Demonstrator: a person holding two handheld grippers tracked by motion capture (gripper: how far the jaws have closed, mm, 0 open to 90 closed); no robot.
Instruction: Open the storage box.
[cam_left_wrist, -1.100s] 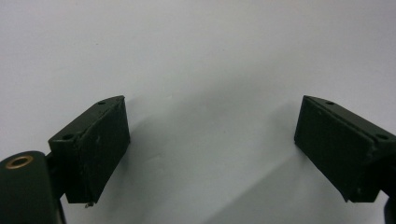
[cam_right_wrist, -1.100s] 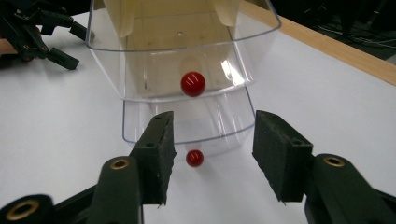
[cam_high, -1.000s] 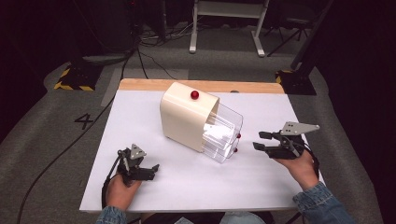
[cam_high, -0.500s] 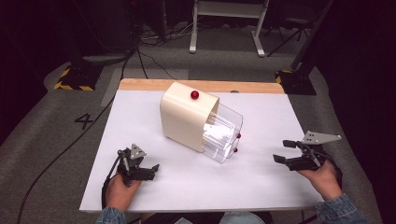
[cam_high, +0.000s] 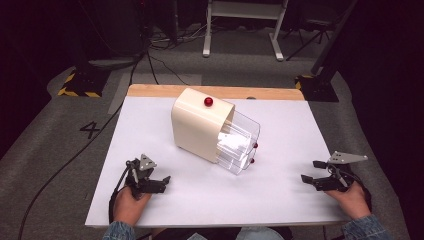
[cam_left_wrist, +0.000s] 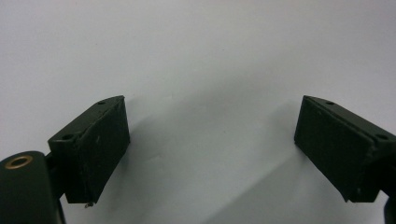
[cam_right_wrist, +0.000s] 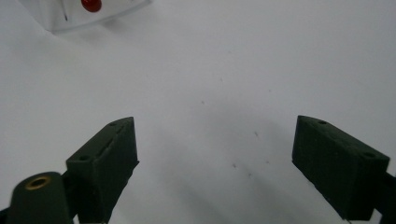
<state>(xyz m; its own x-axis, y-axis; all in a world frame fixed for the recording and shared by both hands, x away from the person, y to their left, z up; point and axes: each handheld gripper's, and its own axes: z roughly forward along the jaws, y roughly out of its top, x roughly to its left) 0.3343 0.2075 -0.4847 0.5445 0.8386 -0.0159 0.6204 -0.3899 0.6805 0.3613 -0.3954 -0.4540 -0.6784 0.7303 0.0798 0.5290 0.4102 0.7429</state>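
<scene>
A cream box (cam_high: 197, 127) with a clear drawer (cam_high: 239, 145) stands near the middle of the white bench (cam_high: 280, 200), a little toward the far edge. The drawer is pulled out of the box toward the near right corner. One red knob (cam_high: 208, 101) sits on top of the box, and two small red knobs (cam_high: 255, 145) show at the front of the drawer.

The right gripper (cam_high: 314, 179) is near the right edge of the bench, close to the near right corner, and it points toward the drawer. It is well apart from the drawer and touches nothing. Its jaws have just been opening, they stand wide apart and nothing is between them. In the right gripper view, the corner of the drawer with one red knob (cam_right_wrist: 91, 4) is at the top left, cut off by the picture's edge, far from the gripper (cam_right_wrist: 215, 156).

The left gripper (cam_high: 161, 181) rests low over the bench near the near left corner, well apart from the box. Its jaws are also wide apart with only bare bench (cam_left_wrist: 210, 56) between them, as the left gripper view shows around the gripper (cam_left_wrist: 212, 147).

Something white lies inside the drawer, but I cannot tell what it is. The hands (cam_high: 129, 204) and sleeves are cut off at the near edge.
</scene>
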